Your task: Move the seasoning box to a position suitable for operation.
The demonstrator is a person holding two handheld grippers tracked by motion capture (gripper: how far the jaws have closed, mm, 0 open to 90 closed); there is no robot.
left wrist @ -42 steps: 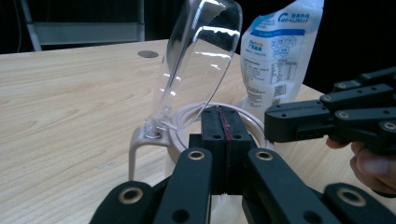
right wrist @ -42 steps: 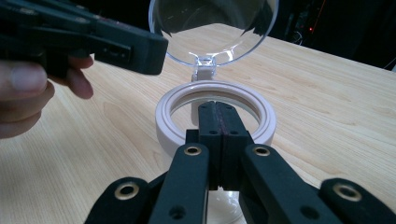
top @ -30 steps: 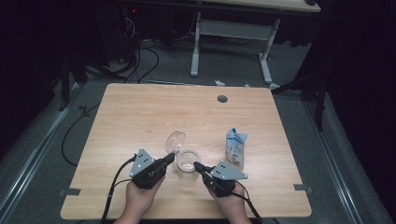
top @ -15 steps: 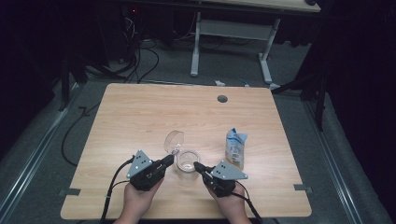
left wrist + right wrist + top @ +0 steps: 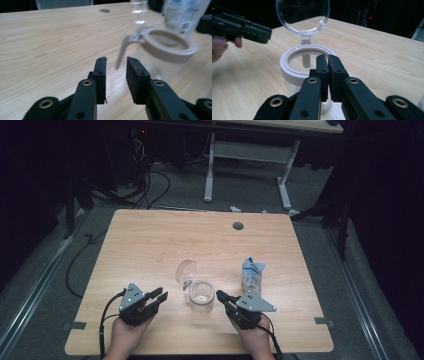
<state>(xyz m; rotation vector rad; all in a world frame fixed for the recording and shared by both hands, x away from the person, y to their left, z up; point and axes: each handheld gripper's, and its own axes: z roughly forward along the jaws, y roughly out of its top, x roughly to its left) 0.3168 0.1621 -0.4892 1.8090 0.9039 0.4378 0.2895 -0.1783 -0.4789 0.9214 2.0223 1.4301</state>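
The left gripper (image 5: 159,297) has drawn back from the jar (image 5: 201,292) since a moment ago: earlier its fingers reached the jar's left side, and now they sit apart from it, to its left, near the front edge of the counter (image 5: 150,240). In the left gripper view its fingers (image 5: 100,75) stand narrowly parted with nothing between them, and the jar's pale latch lever hangs just beyond. The jar has kept its place at the near middle of the counter, upright, its clear round lid (image 5: 185,271) tipped up on its hinge at the far left of the rim. The right gripper (image 5: 220,296) has hardly shifted; it lies just right of the jar, and in the right gripper view its fingers (image 5: 322,72) are pressed together, empty, their tips at the jar's white rim (image 5: 294,72). Right of the jar, a small blue-and-white carton (image 5: 251,275) stands as before.

The counter is light wood with a round cable hole (image 5: 238,226) near its far edge. Beyond it lie a dark carpeted floor, loose cables (image 5: 145,185) at far left, and the white legs of another desk (image 5: 250,165).
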